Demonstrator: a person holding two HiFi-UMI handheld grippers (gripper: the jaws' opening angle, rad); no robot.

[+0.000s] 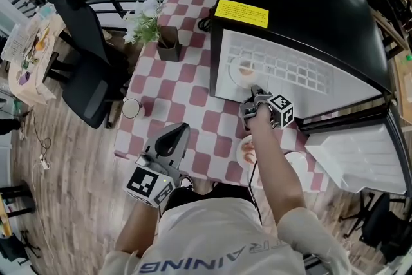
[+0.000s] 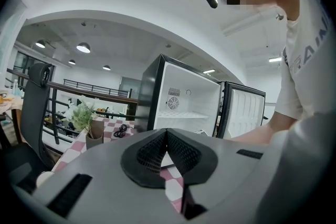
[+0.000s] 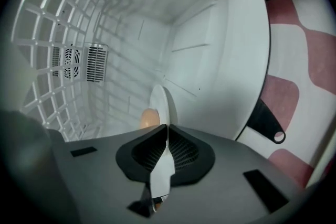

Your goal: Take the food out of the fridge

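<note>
The right gripper [image 1: 256,96] is clamped on the near rim of the plate [image 1: 239,72] of food [image 1: 247,67] inside the fridge [image 1: 302,3], and the plate extends toward 11 o'clock; the left gripper [image 1: 175,136], closed and empty, waits at 7 o'clock.

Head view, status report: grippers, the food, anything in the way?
Right gripper shut on rim of round white plate, inside open black fridge. Tan food on plate, not yet out. Left gripper shut, empty. Nothing seen blocking the opening.
</note>
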